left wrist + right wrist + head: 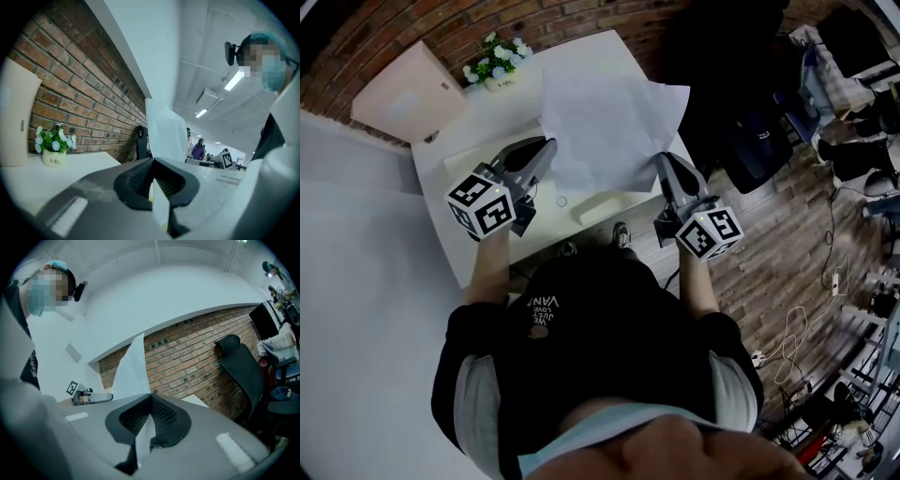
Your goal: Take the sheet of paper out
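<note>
sheet (609,127): white paper, held up off the bench (478,141), over its middle-to-far part; creased, top R corner juts twd 2 o'clock.
L gripper (547,147): jaws together, clamped on sheet's L edge, at 9 o'clock of sheet. In its own view a strip of paper sits betw the pads and rises past them.
R gripper (662,161): jaws together, clamped on sheet's lower R edge, approx 4 o'clock of sheet. Paper is pinched betw the pads, rest stands up beyond.
both grippers: well apart, sheet spans betw them; both pt away from the person, roughly level.
flowers (497,61): small pot w/ white and blue blooms at bench's far edge, 11 o'clock of sheet, apart from it.
board (405,91): beige, at 9 o'clock of flowers, by the wall (487,23).
wall: red brick, along far side.
chair (241,376): black office type, 3 o'clock in R gripper view, near wall.
person: black top, both forearms out to the grippers.
</note>
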Demonstrator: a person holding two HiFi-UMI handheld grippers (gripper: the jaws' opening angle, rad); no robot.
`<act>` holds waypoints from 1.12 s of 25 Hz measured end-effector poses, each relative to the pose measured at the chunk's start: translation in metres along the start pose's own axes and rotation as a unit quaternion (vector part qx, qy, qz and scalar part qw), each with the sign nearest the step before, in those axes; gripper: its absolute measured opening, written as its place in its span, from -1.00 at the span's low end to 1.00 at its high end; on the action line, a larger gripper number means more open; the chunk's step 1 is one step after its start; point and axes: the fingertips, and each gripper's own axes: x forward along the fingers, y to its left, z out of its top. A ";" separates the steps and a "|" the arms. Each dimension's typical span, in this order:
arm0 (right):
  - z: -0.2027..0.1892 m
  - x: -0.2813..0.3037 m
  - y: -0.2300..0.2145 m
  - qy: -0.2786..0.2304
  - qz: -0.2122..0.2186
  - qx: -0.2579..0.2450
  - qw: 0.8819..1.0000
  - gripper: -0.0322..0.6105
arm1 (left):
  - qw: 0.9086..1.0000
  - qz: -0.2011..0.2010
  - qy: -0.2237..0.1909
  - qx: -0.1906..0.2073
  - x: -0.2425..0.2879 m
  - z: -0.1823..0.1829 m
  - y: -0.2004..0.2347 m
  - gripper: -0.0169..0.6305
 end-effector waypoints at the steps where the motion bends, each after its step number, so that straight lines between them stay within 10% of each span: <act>1: -0.001 -0.002 -0.001 0.000 -0.005 -0.001 1.000 -0.90 | 1.000 -0.003 0.002 -0.001 0.002 -0.002 0.000 -0.94; 28: -0.065 0.002 0.003 0.063 -0.054 0.042 0.996 -0.90 | 0.996 0.010 0.044 -0.078 -0.017 -0.051 0.024 -0.94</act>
